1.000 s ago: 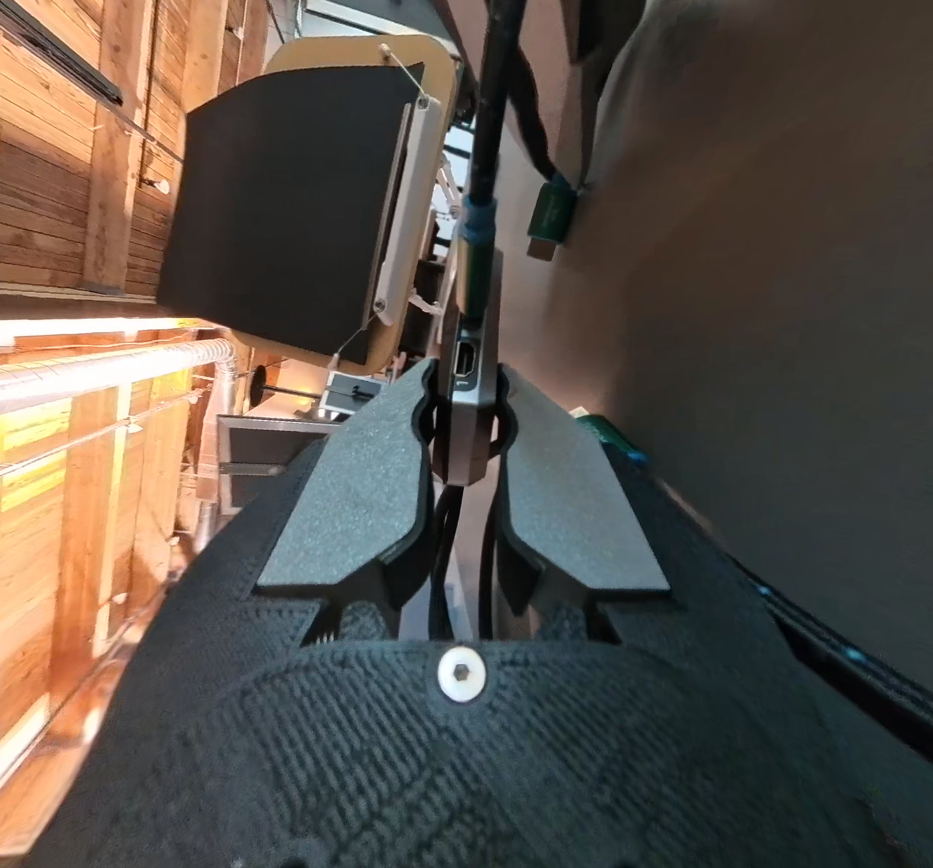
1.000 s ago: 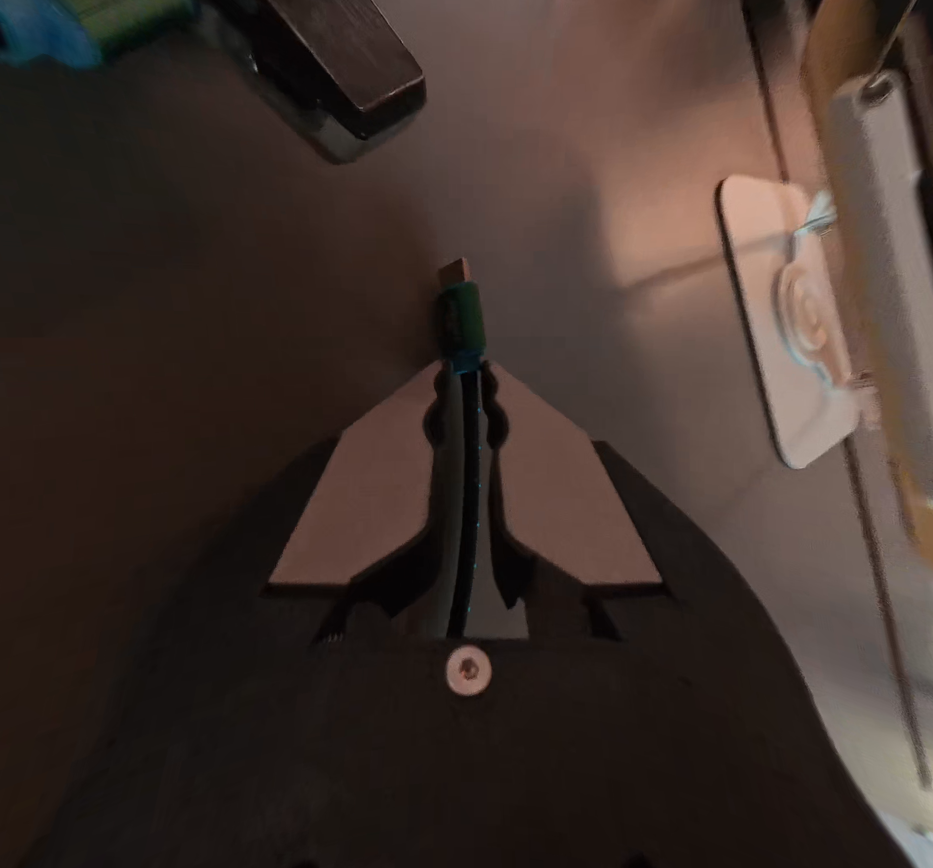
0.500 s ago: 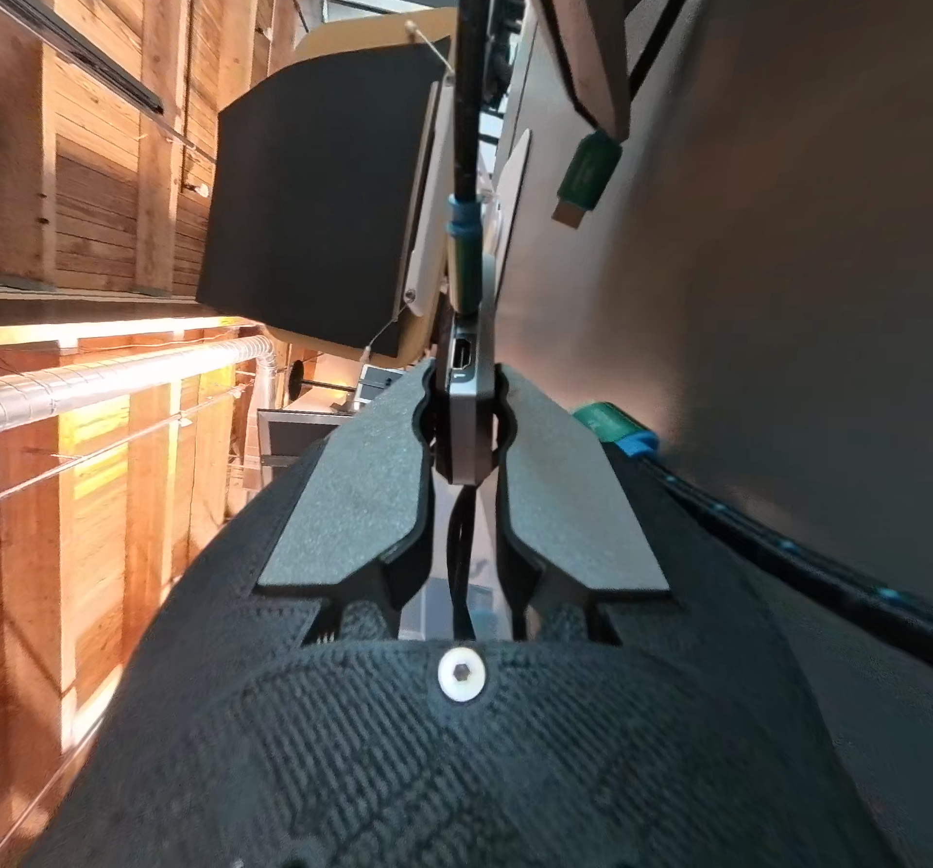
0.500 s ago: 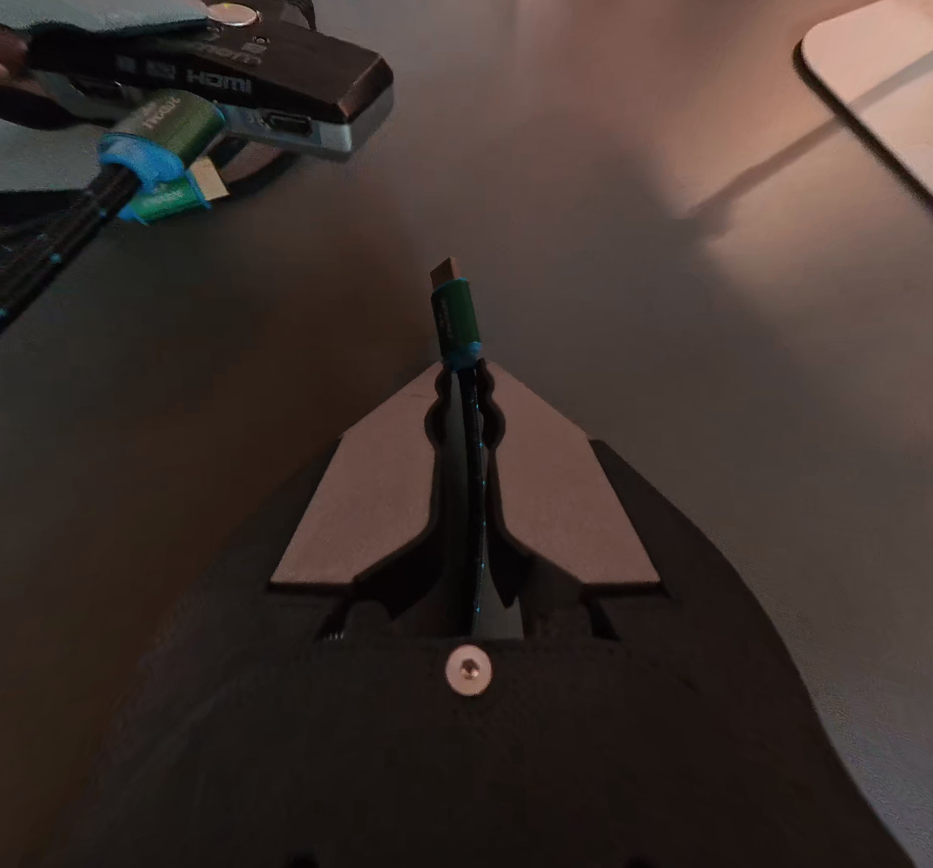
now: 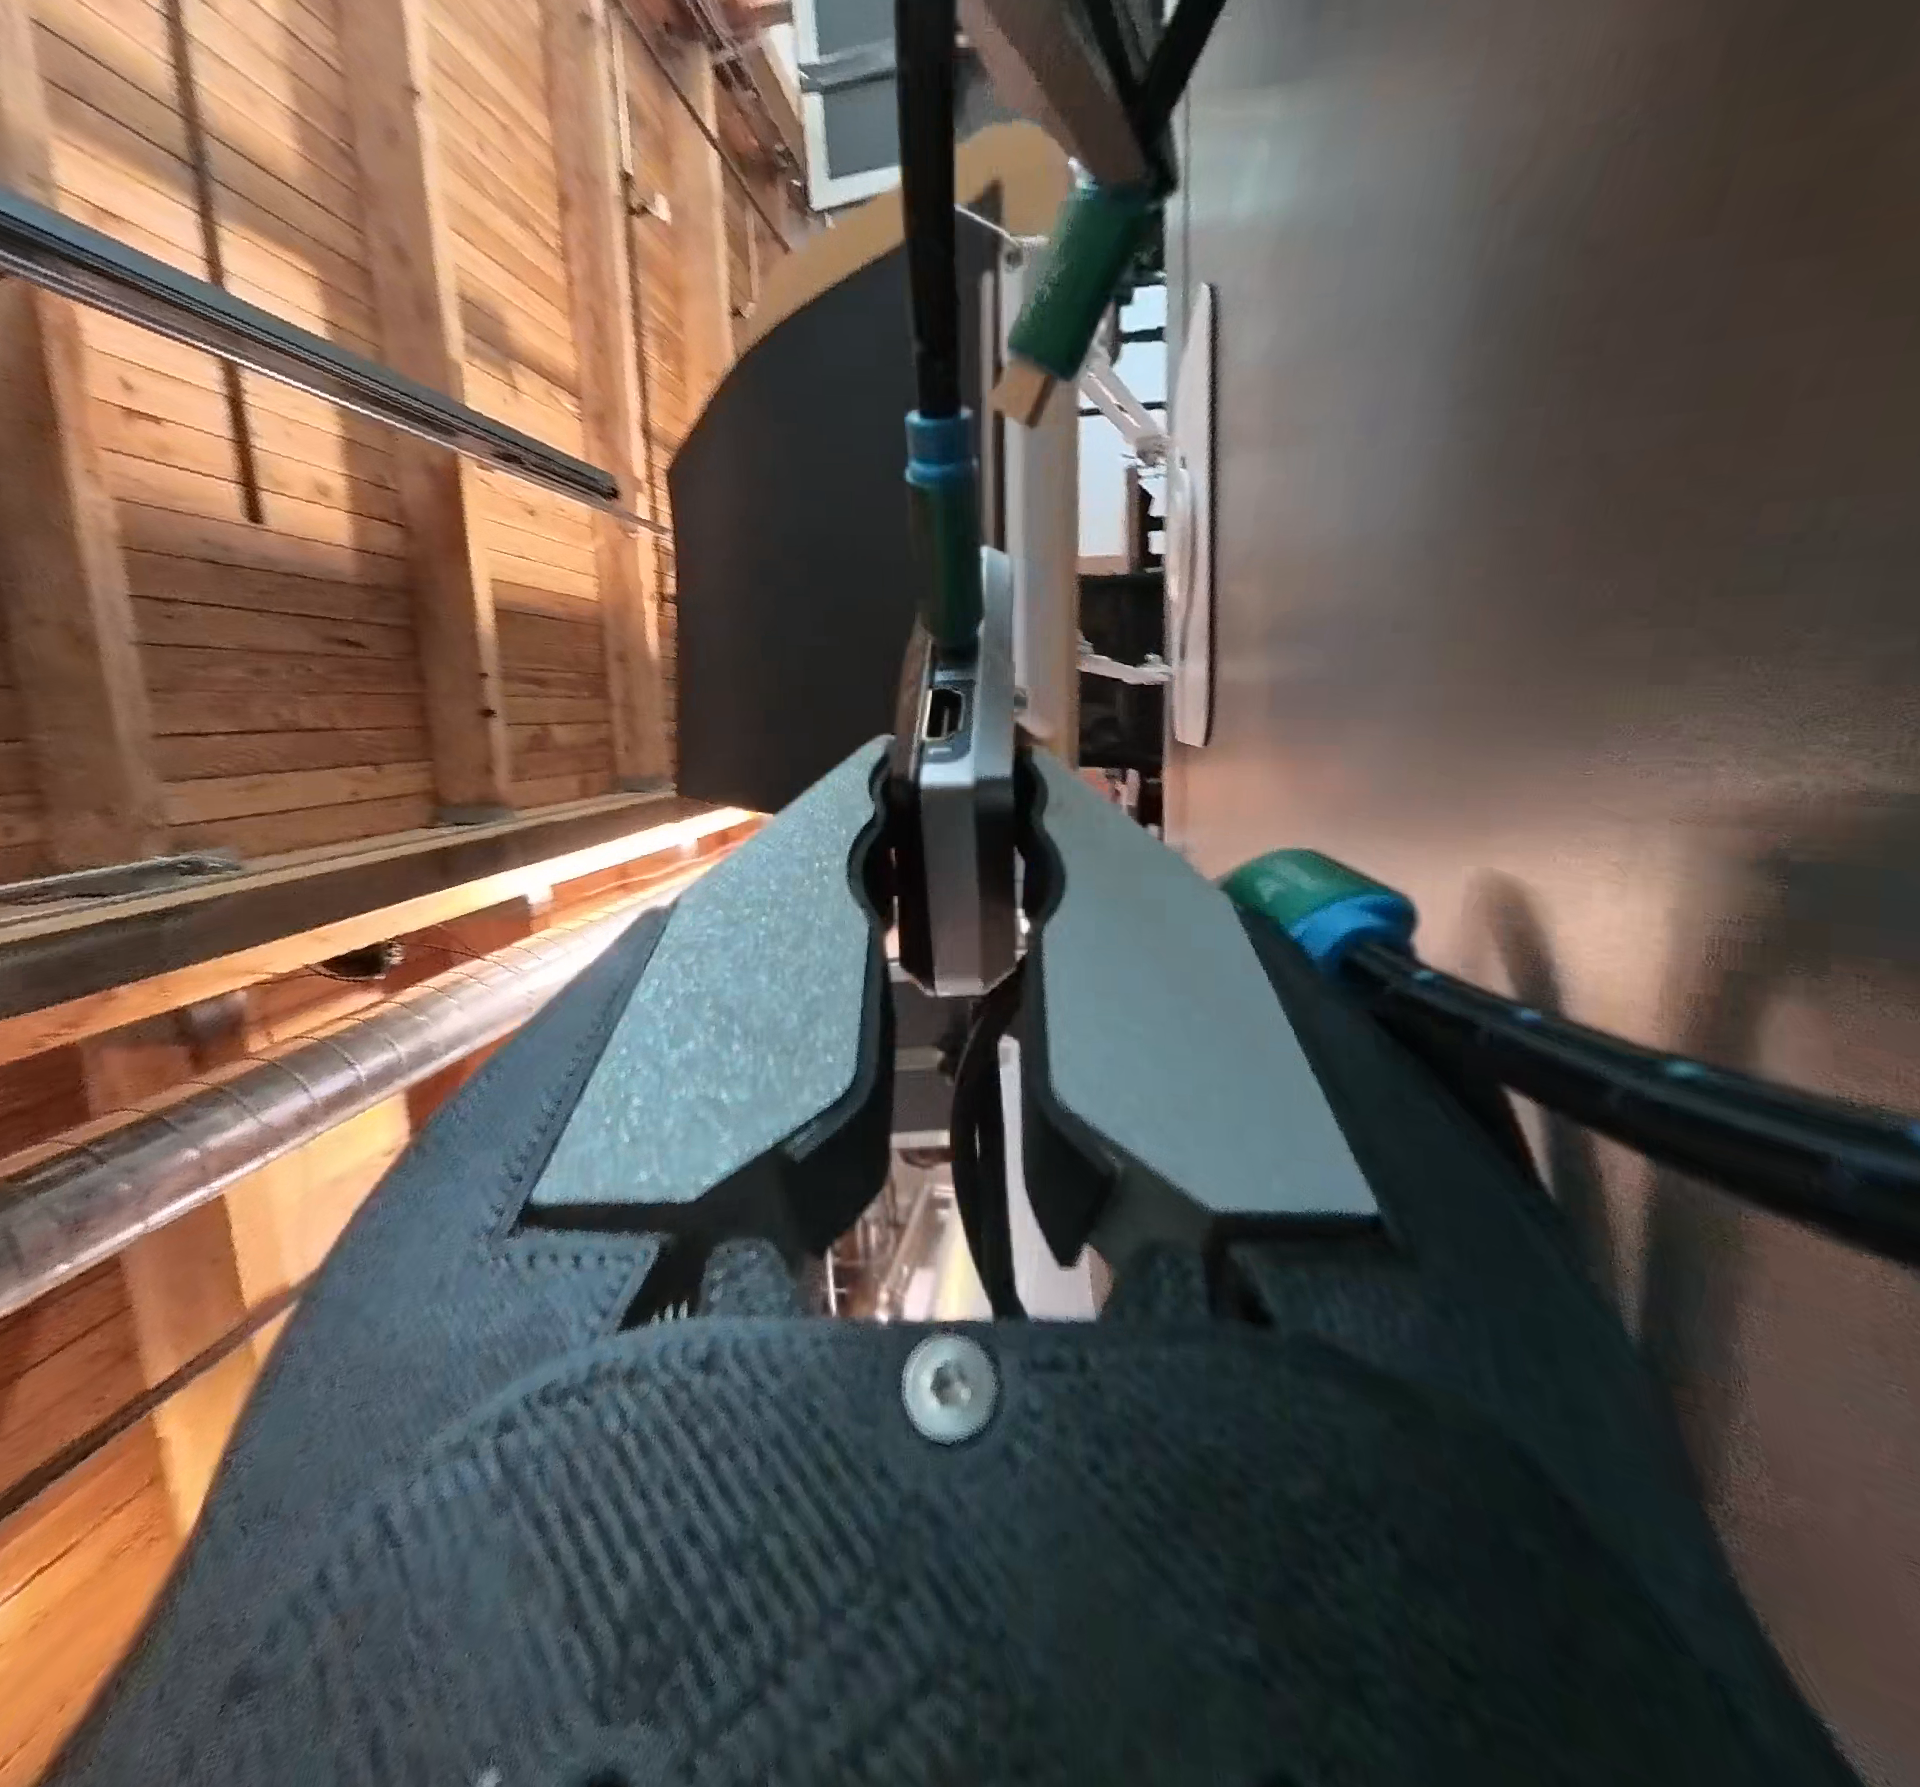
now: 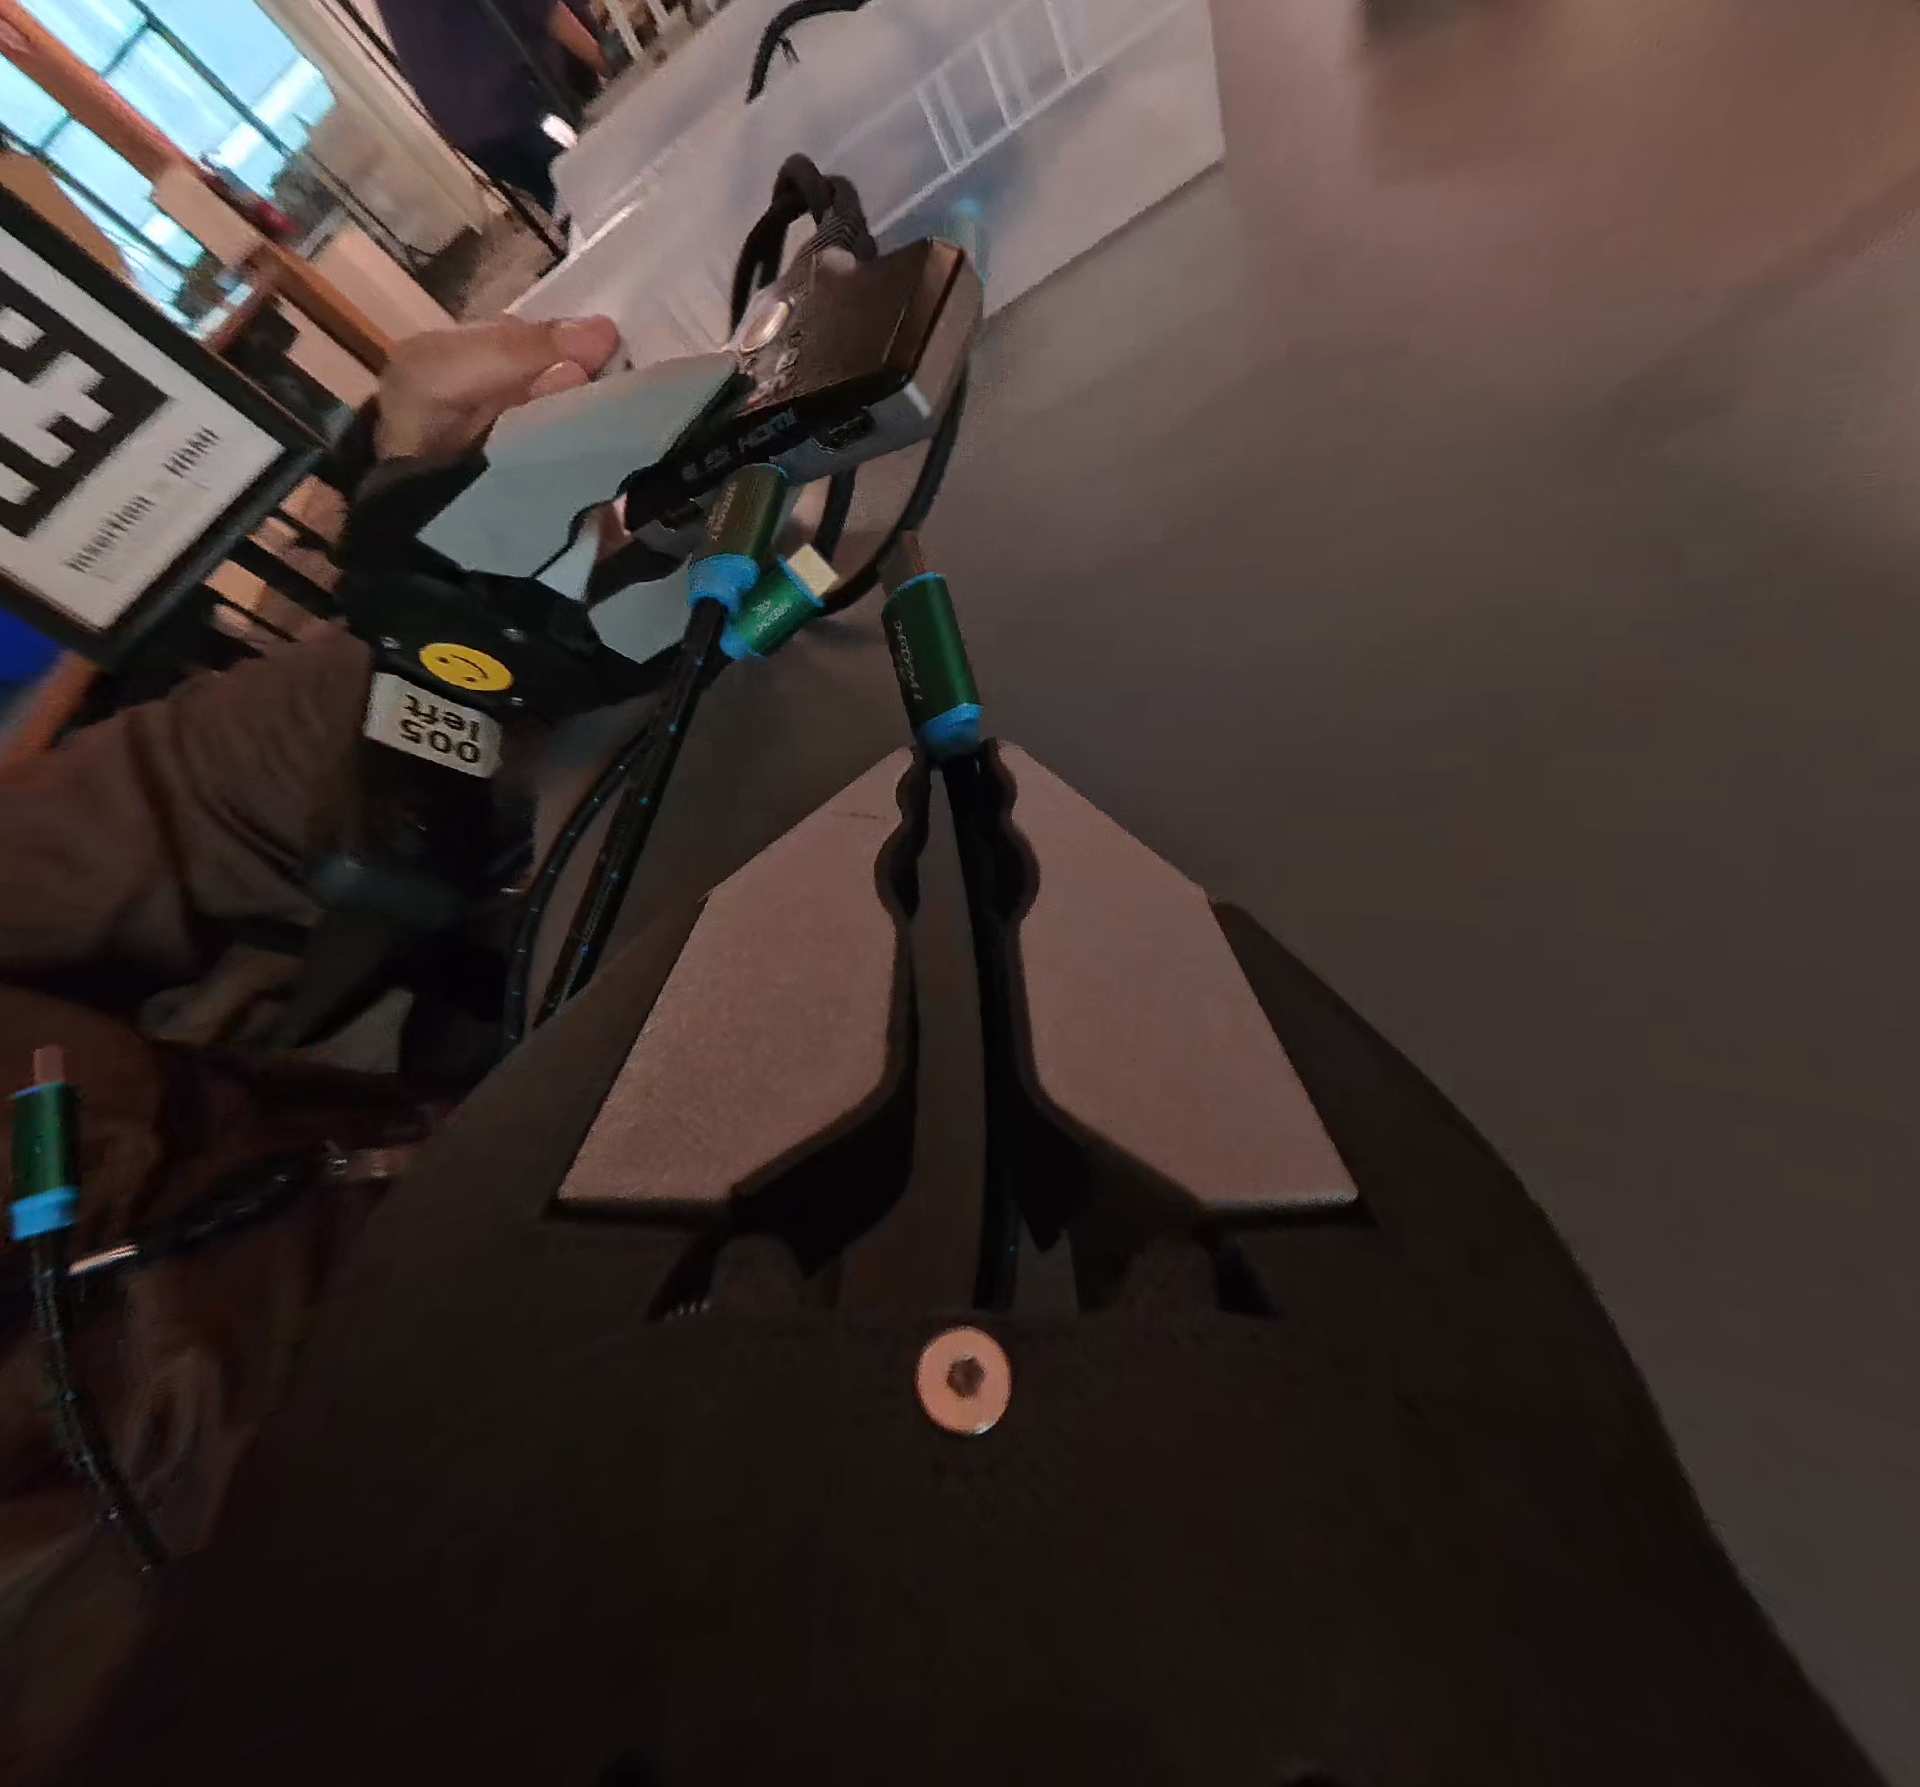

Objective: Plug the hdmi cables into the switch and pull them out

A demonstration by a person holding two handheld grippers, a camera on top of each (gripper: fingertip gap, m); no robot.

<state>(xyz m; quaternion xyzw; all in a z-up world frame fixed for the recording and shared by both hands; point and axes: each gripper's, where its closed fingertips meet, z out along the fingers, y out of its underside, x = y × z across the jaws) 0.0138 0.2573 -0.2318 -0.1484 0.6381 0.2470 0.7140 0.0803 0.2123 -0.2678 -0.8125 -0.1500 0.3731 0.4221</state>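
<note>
Switch (image 6: 852,335): small flat box, dark top, silver edge, lifted off the surface, clamped between the left gripper's fingers (image 5: 727,958). One open port (image 5: 943,714) faces outward.

Plugged cable (image 5: 940,532): green plug with blue collar, seated in the switch beside the open port.

Held cable (image 6: 971,906): black, gripped by the right gripper's fingers (image 6: 790,989) just behind the blue collar; green plug (image 6: 930,641) points toward the switch, apart from it.

Loose plug (image 6: 779,605): green, on the surface below the switch.

one switch (image 6: 852,355), four green hdmi plugs (image 6: 930,646), two grippers (image 6: 961,792).
</note>
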